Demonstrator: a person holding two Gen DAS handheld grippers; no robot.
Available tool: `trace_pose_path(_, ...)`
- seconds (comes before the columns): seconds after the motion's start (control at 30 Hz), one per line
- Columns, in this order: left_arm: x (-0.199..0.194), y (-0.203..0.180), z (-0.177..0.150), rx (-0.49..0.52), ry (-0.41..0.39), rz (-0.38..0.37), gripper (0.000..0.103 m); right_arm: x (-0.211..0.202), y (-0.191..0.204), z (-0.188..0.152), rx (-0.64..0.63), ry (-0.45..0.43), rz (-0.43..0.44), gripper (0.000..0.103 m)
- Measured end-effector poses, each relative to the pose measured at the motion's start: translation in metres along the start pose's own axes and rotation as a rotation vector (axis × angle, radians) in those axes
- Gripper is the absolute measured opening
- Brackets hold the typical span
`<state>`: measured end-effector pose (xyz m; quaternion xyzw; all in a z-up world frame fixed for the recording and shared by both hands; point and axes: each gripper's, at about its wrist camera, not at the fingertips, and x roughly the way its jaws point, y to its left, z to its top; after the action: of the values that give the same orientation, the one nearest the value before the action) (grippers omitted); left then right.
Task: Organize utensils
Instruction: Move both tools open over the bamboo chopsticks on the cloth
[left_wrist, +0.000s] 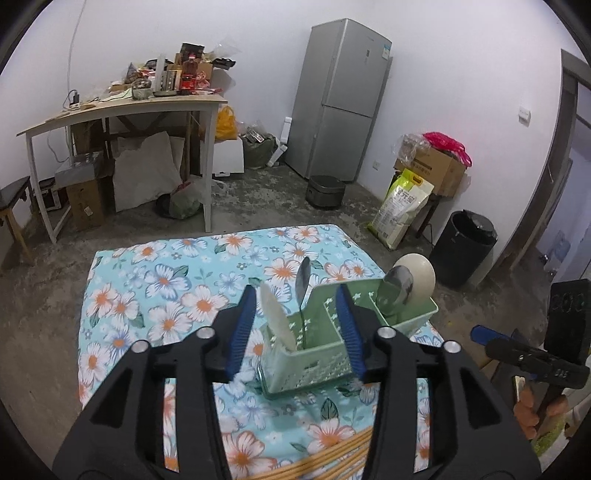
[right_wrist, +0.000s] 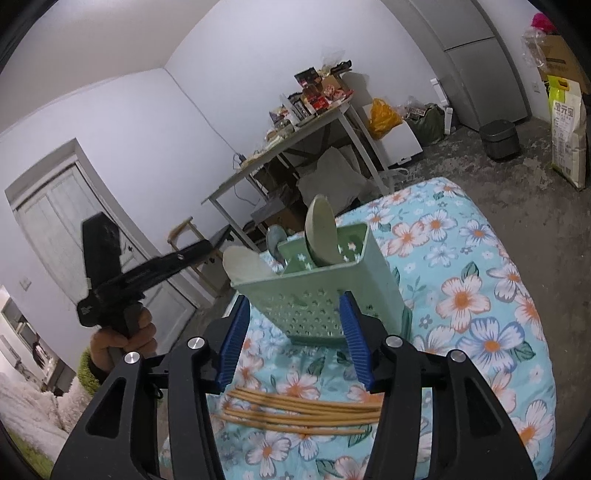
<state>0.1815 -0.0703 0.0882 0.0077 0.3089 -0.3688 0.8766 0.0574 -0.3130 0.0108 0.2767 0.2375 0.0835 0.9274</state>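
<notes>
A pale green utensil caddy (left_wrist: 314, 363) stands on the flowered cloth (left_wrist: 155, 295). Its near compartment holds a white spoon (left_wrist: 275, 317) and a metal spoon (left_wrist: 303, 280), both upright. The far compartment holds a metal ladle (left_wrist: 397, 288) and a cream one (left_wrist: 417, 275). My left gripper (left_wrist: 295, 332) is open over the near compartment, the white spoon just inside its left pad and not pressed. My right gripper (right_wrist: 295, 339) is open and empty, the caddy (right_wrist: 325, 295) a little ahead of it. Bamboo chopsticks (right_wrist: 303, 410) lie on the cloth under its fingers. A hand holds the left gripper (right_wrist: 219, 236) beside the white spoon (right_wrist: 243, 266).
The cloth-covered surface ends just beyond the caddy, and the concrete floor (left_wrist: 258, 199) lies beyond that. A cluttered table (left_wrist: 122, 107), a fridge (left_wrist: 340, 99), a rice cooker (left_wrist: 325, 190), a rice bag (left_wrist: 402, 206) and a black bin (left_wrist: 465, 247) stand further off.
</notes>
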Motion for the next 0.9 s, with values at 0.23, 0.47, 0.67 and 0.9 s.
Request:
trace_pose_path(0.23, -0.026, 0.011, -0.040, -0.043, 0.019, 0.012, 0.067, 0.013, 0.008, -0.029, -0.046, 0.107, -0.096, 0.062)
trace_pose_path(0.47, -0.038, 0.015, -0.093, -0.084, 0.112, 0.027, 0.083, 0.029, 0.020, -0.072, -0.164, 0.251, -0.299, 0.071)
trace_pose_path(0.67, -0.041, 0.007, -0.148, -0.117, 0.224, 0.036, 0.086, 0.039, 0.023, -0.105, -0.202, 0.356, -0.352, 0.074)
trace_pose_path(0.9, -0.025, 0.002, -0.202, -0.132, 0.375, 0.085, 0.086, 0.060, 0.017, -0.140, -0.220, 0.456, -0.464, 0.075)
